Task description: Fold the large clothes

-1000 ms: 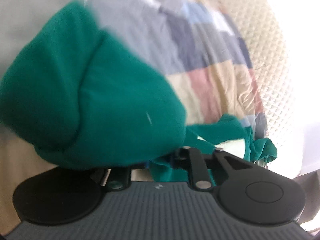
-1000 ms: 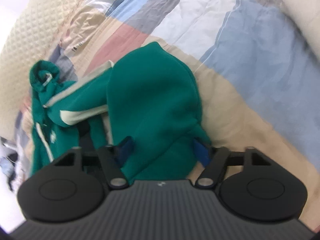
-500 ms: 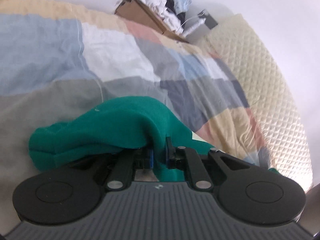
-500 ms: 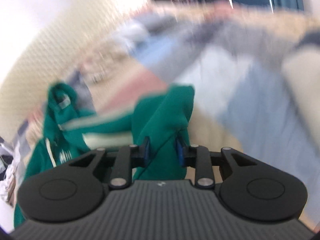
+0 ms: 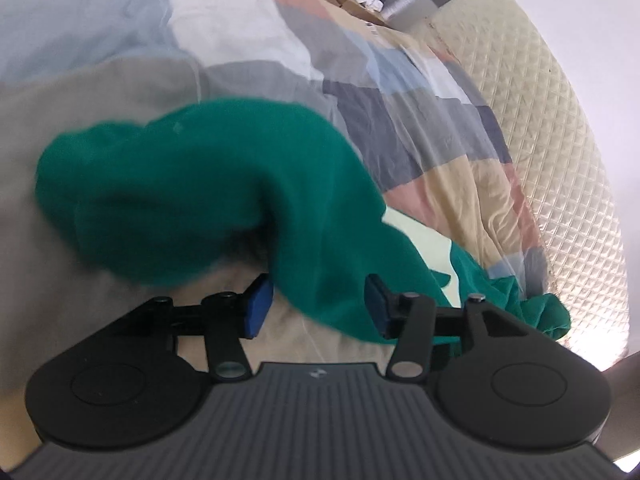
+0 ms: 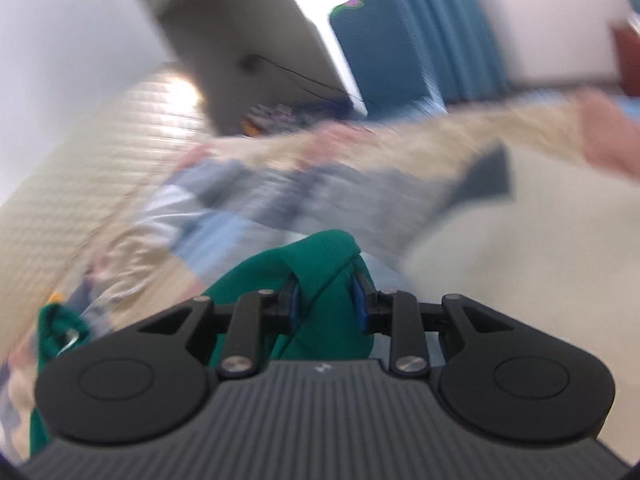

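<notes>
In my left view, my left gripper is open wide, with the green sweater lying loose between its pads on the bed cover, near the padded headboard. In my right view, my right gripper pinches a sweater fold tight, so I can lift it above the bed.

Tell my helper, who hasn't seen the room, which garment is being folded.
On the patchwork quilt covering the bed lies one bunched garment, the green sweatshirt. It is plain deep green with pale cream patches, unlike the checked pastel bedding beneath.
</notes>
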Motion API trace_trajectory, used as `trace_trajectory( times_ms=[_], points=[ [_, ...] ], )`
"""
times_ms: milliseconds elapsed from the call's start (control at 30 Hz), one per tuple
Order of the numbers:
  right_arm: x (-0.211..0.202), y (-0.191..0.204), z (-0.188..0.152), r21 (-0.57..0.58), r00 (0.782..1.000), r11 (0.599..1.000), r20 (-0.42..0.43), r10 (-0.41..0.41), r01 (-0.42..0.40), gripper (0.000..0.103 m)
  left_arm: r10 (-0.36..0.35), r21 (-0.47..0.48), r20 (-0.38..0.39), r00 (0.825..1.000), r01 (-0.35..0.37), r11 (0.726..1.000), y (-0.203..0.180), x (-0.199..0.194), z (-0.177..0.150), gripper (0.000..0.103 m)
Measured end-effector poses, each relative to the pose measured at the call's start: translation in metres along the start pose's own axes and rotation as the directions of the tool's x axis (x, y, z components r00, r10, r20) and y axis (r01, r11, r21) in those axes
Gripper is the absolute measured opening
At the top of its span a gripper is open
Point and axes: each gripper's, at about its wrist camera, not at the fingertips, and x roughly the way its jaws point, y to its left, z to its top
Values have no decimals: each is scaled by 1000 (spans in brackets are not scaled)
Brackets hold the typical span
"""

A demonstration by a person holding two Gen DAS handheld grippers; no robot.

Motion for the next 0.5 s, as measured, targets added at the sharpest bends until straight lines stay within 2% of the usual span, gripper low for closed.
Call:
trace_trajectory(
  times_ms=[100, 200, 300, 400, 433, 500],
  points=[
    [20, -27, -7, 109, 993, 991, -104, -62, 73, 30, 0, -27, -5, 1000, 0, 1000, 2, -12, -14, 56],
    [31, -40, -18, 188, 977, 976, -198, -73, 111, 31, -19, -22, -26, 999, 18, 1000, 0, -21, -35, 56],
    [30, -42, -24, 230, 975, 968, -217, -53, 104, 35, -4, 91, -57, 998, 9, 996, -16, -22, -56, 56],
    [28, -30, -30, 159, 970, 982, -233, -67, 106, 38, -35, 205, -144, 989, 64, 977, -33, -20, -76, 56],
    [27, -29, -30, 159, 971, 982, -231, -66, 104, 40, -38, 240, -166, 985, 78, 968, -38, -21, -84, 56],
    [23, -29, -29, 171, 975, 981, -215, -57, 95, 52, -40, 282, -194, 980, 95, 955, -45, -26, -99, 56]
  ],
)
